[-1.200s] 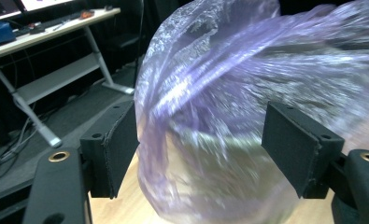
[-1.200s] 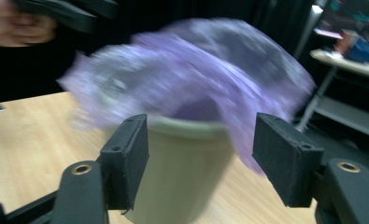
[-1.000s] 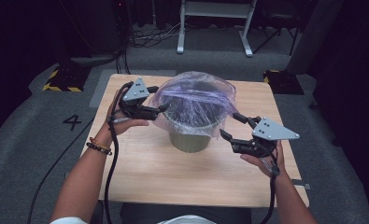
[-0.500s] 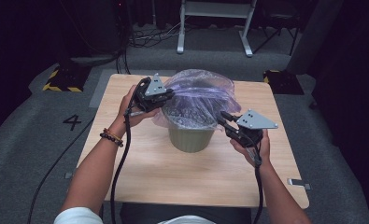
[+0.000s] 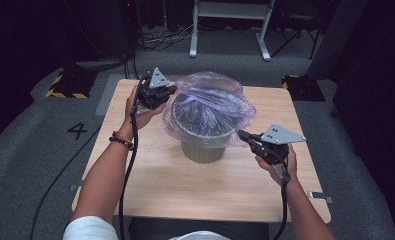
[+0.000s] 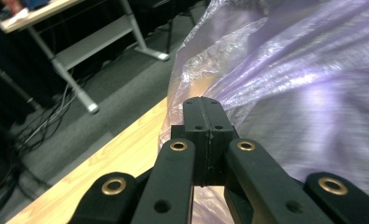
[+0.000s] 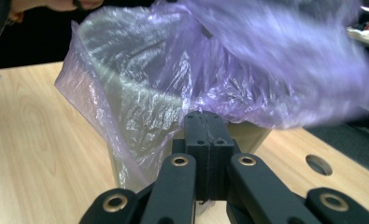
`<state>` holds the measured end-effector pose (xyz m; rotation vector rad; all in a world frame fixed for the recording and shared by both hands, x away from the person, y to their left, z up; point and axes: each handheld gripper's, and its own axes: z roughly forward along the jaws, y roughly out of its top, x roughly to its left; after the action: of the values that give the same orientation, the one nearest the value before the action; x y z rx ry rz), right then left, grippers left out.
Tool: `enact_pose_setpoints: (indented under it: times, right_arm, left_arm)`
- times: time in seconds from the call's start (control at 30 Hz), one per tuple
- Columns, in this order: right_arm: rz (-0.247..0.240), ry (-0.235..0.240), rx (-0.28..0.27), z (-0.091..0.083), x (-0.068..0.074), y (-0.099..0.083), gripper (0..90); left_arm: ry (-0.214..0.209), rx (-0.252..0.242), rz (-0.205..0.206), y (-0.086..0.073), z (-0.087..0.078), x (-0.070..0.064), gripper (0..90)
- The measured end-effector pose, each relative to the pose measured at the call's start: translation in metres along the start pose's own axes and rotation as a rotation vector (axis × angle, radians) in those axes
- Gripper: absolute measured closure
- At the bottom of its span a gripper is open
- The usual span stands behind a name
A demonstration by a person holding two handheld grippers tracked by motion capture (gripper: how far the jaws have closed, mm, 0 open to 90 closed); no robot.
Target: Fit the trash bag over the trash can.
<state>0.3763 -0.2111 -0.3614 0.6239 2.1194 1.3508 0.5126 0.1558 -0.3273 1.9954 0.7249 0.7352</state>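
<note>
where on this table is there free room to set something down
Bare wood lies along the table's near edge, between the forearms and in front of the bin. The middle is crowded: plastic bag, left gripper, right gripper.

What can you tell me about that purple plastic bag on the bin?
The bag is thin, see-through purple film, crinkled and glossy. It lines a round olive-green bin on the wooden table, puffing above the rim and draping loosely outside. The left tongs pinch its far-left edge; the right tongs pinch its near-right edge, both shut.
</note>
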Motion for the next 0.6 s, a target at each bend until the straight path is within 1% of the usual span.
enact_pose_setpoints:
  times: [0.07,0.1,0.17,0.23,0.27,0.3,0.33,0.37,0.4,0.47,0.5,0.6]
  right_arm:
    - [-0.003,0.009,0.013,0.0,-0.001,-0.004,90.0]
    - [-0.002,0.012,0.024,0.0,-0.002,-0.008,90.0]
    - [-0.007,0.008,0.046,0.001,-0.005,-0.013,90.0]
    - [0.012,0.022,0.06,0.002,-0.01,-0.02,90.0]
    - [0.015,0.026,0.075,0.004,-0.013,-0.025,90.0]
    - [0.02,0.029,0.086,0.005,-0.014,-0.027,90.0]
    - [0.024,0.041,0.094,0.008,-0.016,-0.031,90.0]
    - [0.019,0.056,0.102,0.009,-0.018,-0.034,90.0]
    - [0.012,0.061,0.114,0.011,-0.018,-0.037,90.0]
    - [0.011,0.075,0.129,0.013,-0.019,-0.042,90.0]
    - [0.007,0.092,0.136,0.014,-0.02,-0.045,90.0]
    - [-0.007,0.109,0.163,0.015,-0.018,-0.051,90.0]
  left_arm:
    - [0.002,0.007,-0.034,-0.002,0.005,0.008,90.0]
    - [0.01,0.007,-0.044,-0.003,0.007,0.011,90.0]
    - [0.009,0.006,-0.071,-0.004,0.011,0.017,90.0]
    - [0.025,0.016,-0.079,-0.007,0.016,0.022,90.0]
    - [0.024,0.022,-0.084,-0.008,0.018,0.024,90.0]
    - [0.022,0.032,-0.097,-0.011,0.022,0.025,90.0]
    - [0.027,0.04,-0.102,-0.013,0.025,0.026,90.0]
    - [0.033,0.051,-0.106,-0.015,0.028,0.027,90.0]
    - [0.033,0.06,-0.118,-0.018,0.031,0.027,90.0]
    - [0.032,0.076,-0.117,-0.022,0.035,0.027,90.0]
    - [0.026,0.081,-0.123,-0.024,0.037,0.027,90.0]
    - [0.023,0.101,-0.128,-0.029,0.041,0.027,90.0]
